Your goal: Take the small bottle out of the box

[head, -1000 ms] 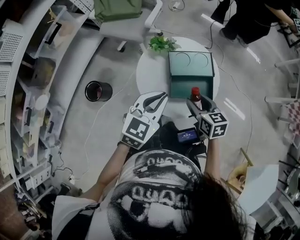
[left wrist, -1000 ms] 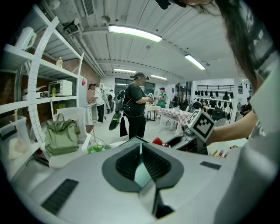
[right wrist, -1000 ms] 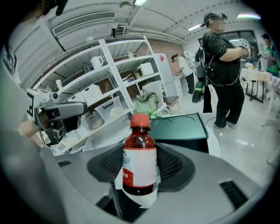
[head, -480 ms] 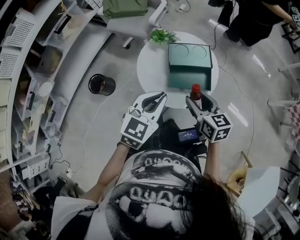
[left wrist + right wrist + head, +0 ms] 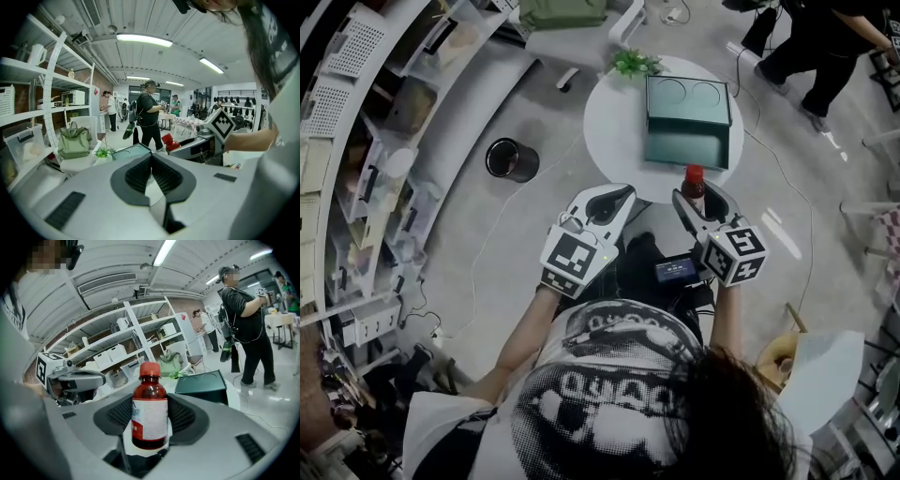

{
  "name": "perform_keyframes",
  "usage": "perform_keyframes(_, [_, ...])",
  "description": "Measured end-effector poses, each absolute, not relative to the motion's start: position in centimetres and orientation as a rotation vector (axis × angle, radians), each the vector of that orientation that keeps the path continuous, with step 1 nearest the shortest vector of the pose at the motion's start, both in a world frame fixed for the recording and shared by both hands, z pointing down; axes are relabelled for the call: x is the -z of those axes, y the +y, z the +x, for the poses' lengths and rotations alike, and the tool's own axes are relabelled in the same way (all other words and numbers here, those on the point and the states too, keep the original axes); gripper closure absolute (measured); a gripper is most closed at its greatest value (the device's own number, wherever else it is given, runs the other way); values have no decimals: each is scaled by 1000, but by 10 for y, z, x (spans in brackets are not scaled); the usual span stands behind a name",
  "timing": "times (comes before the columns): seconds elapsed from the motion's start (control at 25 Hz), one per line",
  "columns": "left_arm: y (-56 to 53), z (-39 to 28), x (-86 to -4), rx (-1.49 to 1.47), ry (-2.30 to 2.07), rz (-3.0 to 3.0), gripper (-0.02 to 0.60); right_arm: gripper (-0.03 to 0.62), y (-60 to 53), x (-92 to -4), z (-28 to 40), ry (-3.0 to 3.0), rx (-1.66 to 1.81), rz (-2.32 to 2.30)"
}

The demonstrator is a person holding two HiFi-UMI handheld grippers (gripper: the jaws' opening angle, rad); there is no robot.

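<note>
The right gripper (image 5: 699,196) pinches the bottle (image 5: 150,414) between its jaws. The bottle stands upright, red cap up, out of the box (image 5: 689,150) and over the table's (image 5: 614,141) near edge. The teal box sits open toward the table's right edge, its lid raised at the far side. The left gripper (image 5: 151,161) has its jaws pressed together with nothing between them, and hangs just off the near edge, left of the bottle. A plant (image 5: 636,64) stands at the table's far edge.
</note>
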State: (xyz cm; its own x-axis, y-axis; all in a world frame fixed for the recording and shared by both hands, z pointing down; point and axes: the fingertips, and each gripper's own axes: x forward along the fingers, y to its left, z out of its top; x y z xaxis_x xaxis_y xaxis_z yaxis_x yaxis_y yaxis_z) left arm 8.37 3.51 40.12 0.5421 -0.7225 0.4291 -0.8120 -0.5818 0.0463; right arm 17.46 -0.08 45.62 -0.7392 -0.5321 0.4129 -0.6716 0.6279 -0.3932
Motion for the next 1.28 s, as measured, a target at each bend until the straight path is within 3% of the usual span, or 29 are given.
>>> perform_keyframes(1.28, [64,39,-380,-455,-1137,2635,569,372,23,-423,122,-2592,-770,1111])
